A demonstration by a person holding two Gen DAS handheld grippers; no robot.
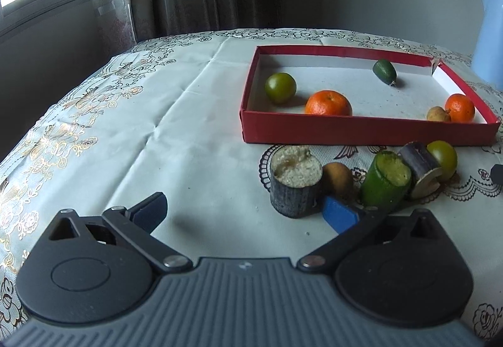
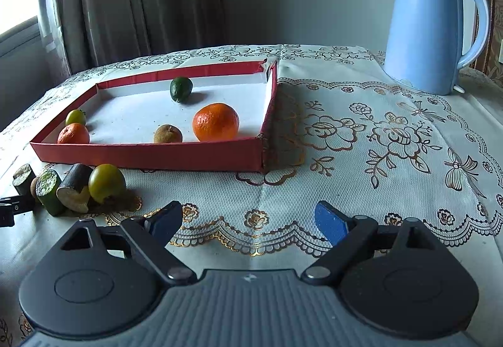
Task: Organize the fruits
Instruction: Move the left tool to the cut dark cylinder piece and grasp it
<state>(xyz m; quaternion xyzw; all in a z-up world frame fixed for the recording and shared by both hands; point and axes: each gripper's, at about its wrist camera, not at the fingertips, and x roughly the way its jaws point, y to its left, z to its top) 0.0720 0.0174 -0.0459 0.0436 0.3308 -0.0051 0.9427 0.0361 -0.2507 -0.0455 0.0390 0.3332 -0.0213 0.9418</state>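
Note:
A red tray [image 1: 361,128] [image 2: 151,153] with a white floor holds two oranges [image 1: 328,103] [image 2: 216,122], a green-yellow round fruit [image 1: 280,87], a dark green fruit [image 1: 384,71] [image 2: 181,89] and a small brown fruit [image 2: 168,134]. In front of the tray lie a dark cane piece [image 1: 295,182], a brown fruit [image 1: 338,179], a green cane piece [image 1: 385,182] [image 2: 48,191], a purple cane piece [image 1: 421,169] [image 2: 74,190] and a yellow-green fruit [image 1: 443,158] [image 2: 107,183]. My left gripper [image 1: 245,212] is open, just short of the dark cane piece. My right gripper [image 2: 248,223] is open over bare cloth.
A light blue kettle [image 2: 430,29] stands at the back right of the table. The patterned tablecloth [image 1: 141,127] runs to the table's left edge. Curtains and a window lie behind. The left gripper's tip [image 2: 12,205] shows at the right wrist view's left edge.

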